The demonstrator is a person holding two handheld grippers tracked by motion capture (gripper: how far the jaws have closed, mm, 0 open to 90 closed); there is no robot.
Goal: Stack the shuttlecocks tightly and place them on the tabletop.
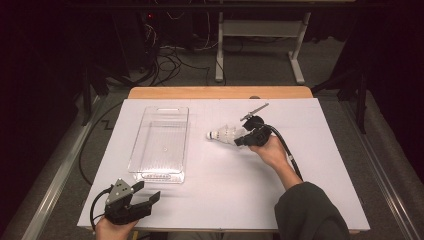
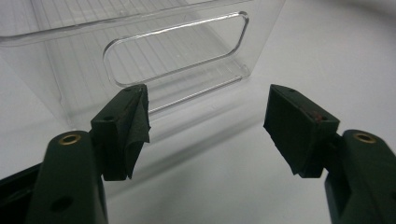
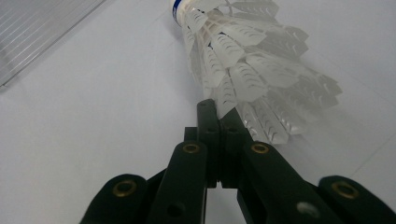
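right of the clear bin [image 1: 159,145], right tongs [image 1: 243,138] pinched shut on the feather skirt of a white shuttlecock [image 1: 224,134], cork end pointing toward the bin, resting low on the white surface [image 1: 220,180]. near the bin's closest corner, left tongs [image 1: 147,192] spread wide, gripping nothing, facing the bin's handle slot [image 2: 175,46] just ahead.

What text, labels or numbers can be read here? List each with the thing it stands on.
No readable text.
shuttlecock: a blue band at its cork, in the right gripper's fingers; any print on it is too blurred to read.
clear bin: no label.
left gripper: no marking.
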